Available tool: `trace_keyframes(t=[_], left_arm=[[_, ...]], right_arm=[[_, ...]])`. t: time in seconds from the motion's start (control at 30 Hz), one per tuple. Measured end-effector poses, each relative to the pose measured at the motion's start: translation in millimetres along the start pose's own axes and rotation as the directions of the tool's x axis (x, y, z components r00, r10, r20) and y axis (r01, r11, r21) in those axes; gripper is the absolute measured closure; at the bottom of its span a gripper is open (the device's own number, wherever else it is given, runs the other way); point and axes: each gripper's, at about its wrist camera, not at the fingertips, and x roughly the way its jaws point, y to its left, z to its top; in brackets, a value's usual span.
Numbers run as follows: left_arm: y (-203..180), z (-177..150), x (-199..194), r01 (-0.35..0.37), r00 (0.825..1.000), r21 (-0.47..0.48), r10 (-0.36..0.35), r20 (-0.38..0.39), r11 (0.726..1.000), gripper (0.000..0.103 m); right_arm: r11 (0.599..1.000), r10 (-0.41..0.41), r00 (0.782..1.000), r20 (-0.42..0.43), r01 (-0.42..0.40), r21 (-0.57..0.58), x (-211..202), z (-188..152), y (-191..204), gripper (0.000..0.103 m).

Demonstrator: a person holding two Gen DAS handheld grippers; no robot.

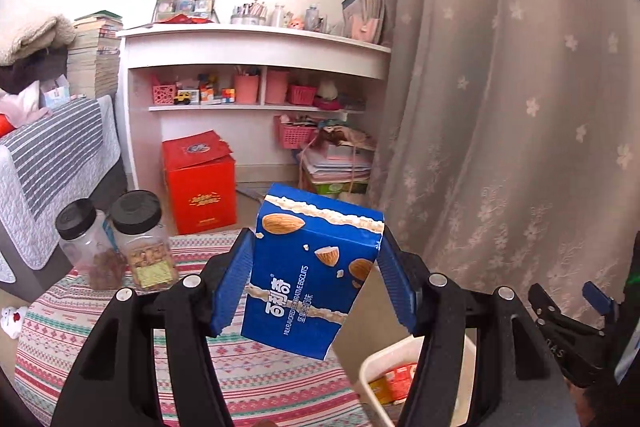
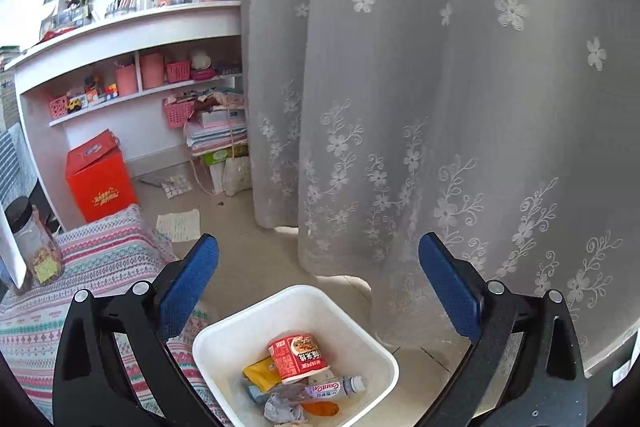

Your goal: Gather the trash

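My left gripper (image 1: 314, 277) is shut on a blue almond biscuit box (image 1: 308, 275), held tilted above the right edge of the patterned tablecloth (image 1: 248, 379). A white bin (image 1: 376, 371) shows below and to the right of it. In the right wrist view the white bin (image 2: 224, 343) stands on the floor and holds a red carton (image 2: 298, 351), a tube (image 2: 336, 387), crumpled paper and wrappers. My right gripper (image 2: 318, 271) is open and empty above the bin. It also shows at the right edge of the left wrist view (image 1: 572, 311).
Two black-lidded snack jars (image 1: 120, 243) stand on the cloth at the left. A red box (image 1: 200, 183) sits on the floor by white shelves (image 1: 256, 47). A flowered curtain (image 2: 440, 107) hangs to the right. Papers (image 2: 178, 225) lie on the floor.
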Motion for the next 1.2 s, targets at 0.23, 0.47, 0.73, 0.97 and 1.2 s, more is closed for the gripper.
trace_keyframes(t=[0.23, 0.47, 0.73, 0.97, 1.2], left_arm=[[-63, -8, 9, 0.152, 0.987, -0.027, -0.153, -0.04, 0.988, 0.042], [-116, -13, 26, 0.264, 0.96, -0.005, -0.263, -0.093, 0.964, 0.039], [-131, -31, 45, 0.298, 0.934, -0.02, -0.296, -0.202, 0.954, 0.014], [-103, -22, 12, 0.092, 0.994, 0.047, -0.089, -0.06, 0.995, 0.007], [-65, -8, -50, -0.209, 0.961, 0.115, 0.182, 0.207, 0.971, 0.007]], right_arm=[[0.992, -0.062, 0.997, 0.045, 0.057, 0.109, -4, 7, -49, 0.007], [0.97, -0.138, 0.989, 0.046, 0.125, 0.209, -2, 8, -92, 0.007], [0.951, -0.152, 0.987, 0.057, 0.13, 0.279, -10, 9, -110, 0.007], [0.973, -0.078, 0.992, 0.101, 0.054, 0.223, -23, 13, -78, 0.007], [0.955, 0.104, 0.993, 0.062, -0.117, 0.273, -41, 13, -42, 0.007]])
